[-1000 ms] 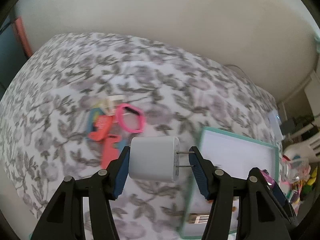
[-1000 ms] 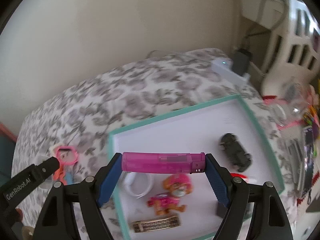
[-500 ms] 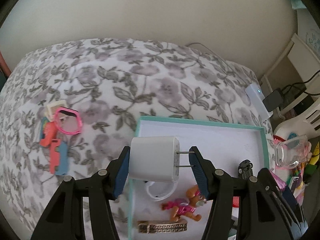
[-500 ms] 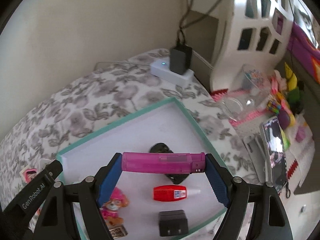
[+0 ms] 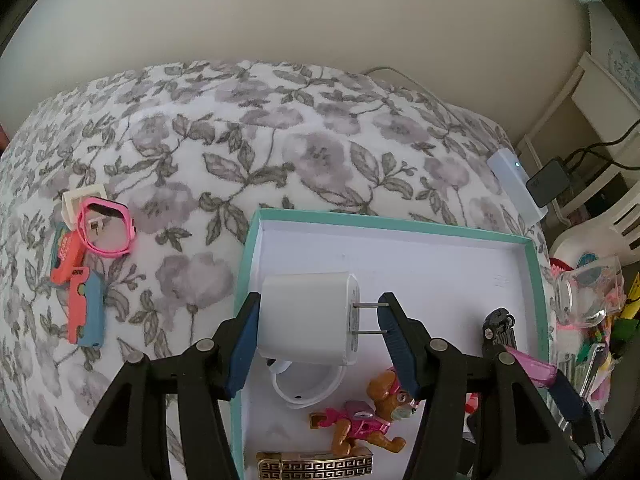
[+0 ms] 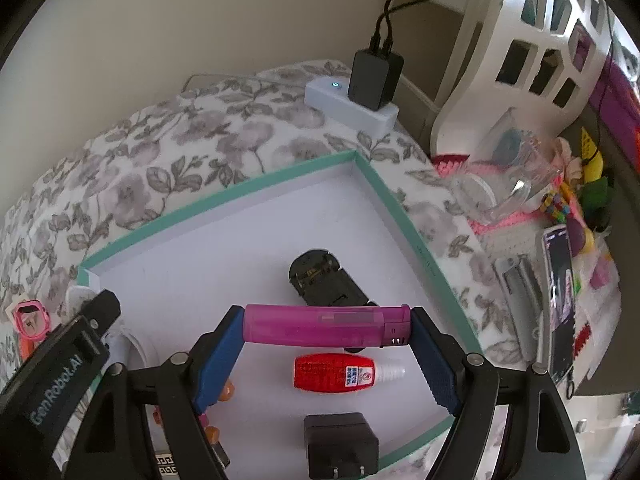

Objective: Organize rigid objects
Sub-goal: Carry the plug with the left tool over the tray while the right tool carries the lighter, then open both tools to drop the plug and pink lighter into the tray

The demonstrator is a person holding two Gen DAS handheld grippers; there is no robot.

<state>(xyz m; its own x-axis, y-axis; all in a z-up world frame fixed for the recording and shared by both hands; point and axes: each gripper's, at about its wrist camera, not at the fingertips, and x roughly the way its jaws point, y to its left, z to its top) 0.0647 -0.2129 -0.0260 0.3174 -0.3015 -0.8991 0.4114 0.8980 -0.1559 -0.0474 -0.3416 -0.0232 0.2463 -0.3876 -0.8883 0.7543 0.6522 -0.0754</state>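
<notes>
Two grippers are loaded: my left gripper clamps a white wall charger between its pads, body against the left pad and prongs against the right, held above the near-left part of the teal-rimmed tray on the floral bedspread. My right gripper grips a pink lighter end to end, crosswise above the tray's middle, over a black toy car, a red bottle and a black plug adapter lying inside. Left of the tray, on the bedspread, lie a pink watch band and orange-and-blue toy pieces.
</notes>
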